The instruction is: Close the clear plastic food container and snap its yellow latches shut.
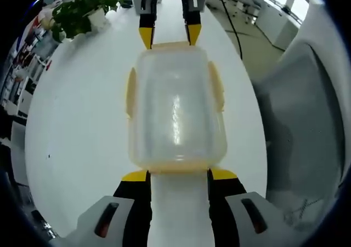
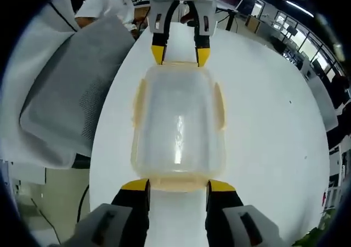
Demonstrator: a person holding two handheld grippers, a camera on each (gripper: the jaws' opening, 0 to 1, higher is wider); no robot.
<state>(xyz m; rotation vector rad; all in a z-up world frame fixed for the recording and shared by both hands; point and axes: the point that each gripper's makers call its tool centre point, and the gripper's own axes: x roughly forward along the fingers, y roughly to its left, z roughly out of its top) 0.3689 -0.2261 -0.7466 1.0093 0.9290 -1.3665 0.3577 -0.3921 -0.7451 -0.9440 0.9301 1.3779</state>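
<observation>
In the left gripper view, a clear, frosted plastic food container with rounded corners [image 1: 176, 107] lies on a long white surface [image 1: 82, 126]. Its lid is down, and a bright glare streak runs along the middle of the top. Yellow latches [image 1: 131, 93] sit along both long sides, and a yellow edge shows at each short end. The left hand-held gripper [image 1: 178, 176] rises from the bottom with its yellow-tipped black jaws spread, one at each corner of the container's near end; they are released and grip nothing. At the far end the right hand-held gripper [image 1: 169, 36] points its yellow tips at the container's edge. A green potted plant in a white pot [image 1: 85, 11] stands on the surface, well apart from the container.

In the right gripper view, the same container [image 2: 178, 121] lies on the white surface [image 2: 269, 121], seen from the opposite end, its side latches [image 2: 219, 107] pale yellow. The right hand-held gripper [image 2: 178, 187] has its jaws apart at the near end, holding nothing. The left hand-held gripper [image 2: 179, 54] meets the far edge. A grey mesh chair back [image 2: 71, 99] stands beside the surface.
</observation>
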